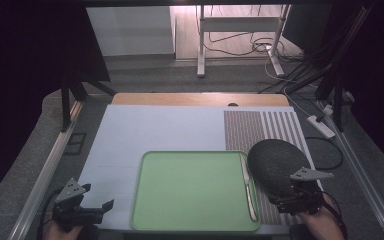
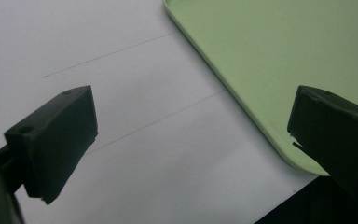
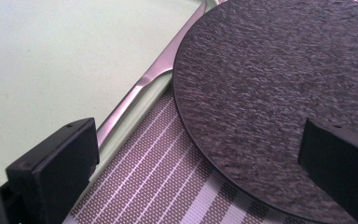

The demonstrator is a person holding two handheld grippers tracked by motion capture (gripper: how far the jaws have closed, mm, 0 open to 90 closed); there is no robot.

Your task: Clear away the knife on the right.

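High view first: we see the right gripper [image 1: 300, 192] low at the right, just over the near edge of a round, dark, rough slate plate [image 1: 275, 162]. That plate lies on a striped brown woven mat [image 1: 250, 131], just beside a flat light-green plastic tray [image 1: 192, 190]. A long silver metal knife [image 1: 248, 187] lies along the tray's right rim. Our left gripper [image 1: 82, 205] sits well apart, at the left on the pale surface [image 1: 150, 127].

Left gripper view next: our jaws stand wide open and hold nothing. The tray's corner [image 2: 270, 70] is near the right jaw.

Right gripper view last: these jaws are wide open too, with nothing between them. One is over the plate [image 3: 279, 93], the other over the mat [image 3: 158, 186] by the knife [image 3: 140, 93]. The plate looks thin, flat and bumpy. We think it sits so low that our jaws could slip off its edge, or bump the knife and push it along the tray.
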